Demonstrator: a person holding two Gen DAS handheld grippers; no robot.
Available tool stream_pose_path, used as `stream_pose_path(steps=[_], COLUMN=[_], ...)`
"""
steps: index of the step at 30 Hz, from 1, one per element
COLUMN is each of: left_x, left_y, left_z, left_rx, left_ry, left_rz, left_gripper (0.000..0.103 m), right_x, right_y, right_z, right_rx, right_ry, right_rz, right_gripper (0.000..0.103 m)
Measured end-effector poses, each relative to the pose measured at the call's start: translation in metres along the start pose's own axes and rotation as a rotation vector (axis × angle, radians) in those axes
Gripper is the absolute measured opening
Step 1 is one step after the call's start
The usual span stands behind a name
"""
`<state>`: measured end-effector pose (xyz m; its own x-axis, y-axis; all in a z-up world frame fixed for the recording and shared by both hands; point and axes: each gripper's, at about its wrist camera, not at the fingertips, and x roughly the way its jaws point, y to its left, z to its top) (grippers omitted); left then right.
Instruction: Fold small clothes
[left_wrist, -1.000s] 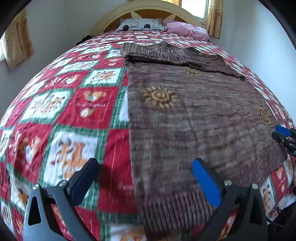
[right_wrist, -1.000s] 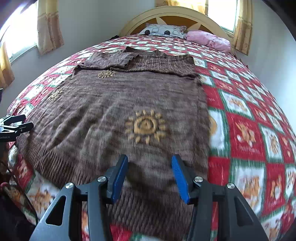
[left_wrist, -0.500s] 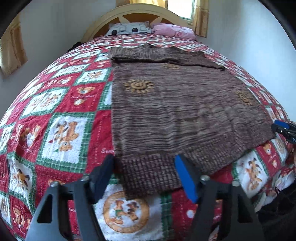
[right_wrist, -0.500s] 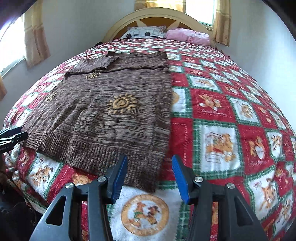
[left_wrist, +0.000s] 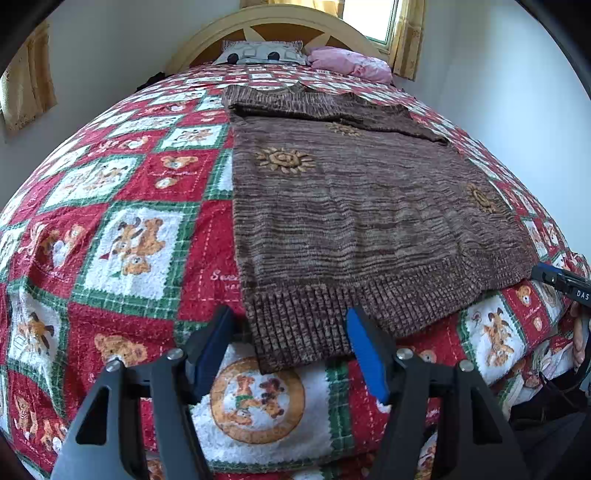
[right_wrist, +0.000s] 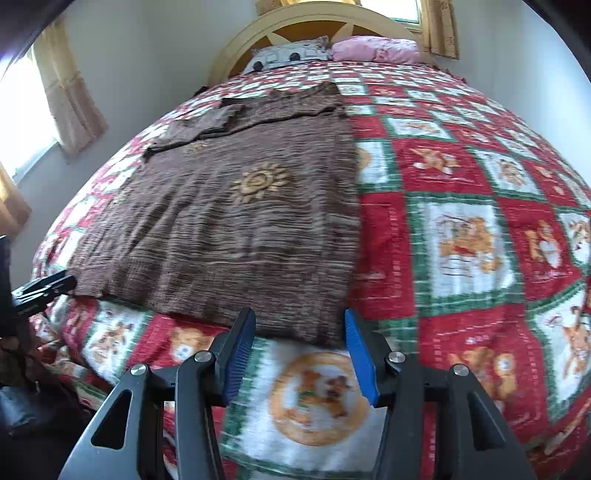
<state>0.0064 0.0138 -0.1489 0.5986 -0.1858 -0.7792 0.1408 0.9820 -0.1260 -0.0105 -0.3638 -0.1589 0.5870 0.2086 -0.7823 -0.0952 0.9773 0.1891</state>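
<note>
Bedspread (left_wrist: 110, 192) margin beside sweater (left_wrist: 351, 206) hem

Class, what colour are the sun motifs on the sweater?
Golden yellow sun motifs on the sweater; clearest in left wrist view.

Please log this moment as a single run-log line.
phase: pre-grasp | left gripper: open at sweater hem corner | right gripper: open at opposite hem corner | sweater: flat on bed
</note>
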Motion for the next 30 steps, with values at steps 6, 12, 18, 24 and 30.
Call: stream_pose_path(steps=[6, 12, 18, 24, 30], left_x=[-0.001, -0.007, -0.035, -0.04, -0.043], left_y=[0.006, 0.043, 0.044, 0.037, 0.046], left_z=[0.0, 0.009, 0.033, 0.071, 0.107], left_rx=[-0.01, -0.191, -0.143, -0.122, -0.148], left_ry=[-0.037, -0.057, -0.165, -0.201, -0.246], left_rz=[-0.049, -0.322, -0.363, -0.399, -0.449], left_gripper=[0.044, 0.011, 0.011, 0.01, 0.009], right_x=[0.006, -0.006, -0.028, -0.036, -0.042], right_y=[0.009, -0.019, -0.022, -0.02, -0.023], right_z=[0.0, 0.005, 0.018, 0.046, 0.089], right_rx=[-0.005, 0.16, 0.198, 0.202, 0.238], right_ry=[-0.033, -0.076, -0.173, -0.213, -0.291], right_rz=[0.007, 0.226, 0.284, 0.26, 0.317], right_gripper=[0.033, 0.007, 0.007, 0.007, 0.006])
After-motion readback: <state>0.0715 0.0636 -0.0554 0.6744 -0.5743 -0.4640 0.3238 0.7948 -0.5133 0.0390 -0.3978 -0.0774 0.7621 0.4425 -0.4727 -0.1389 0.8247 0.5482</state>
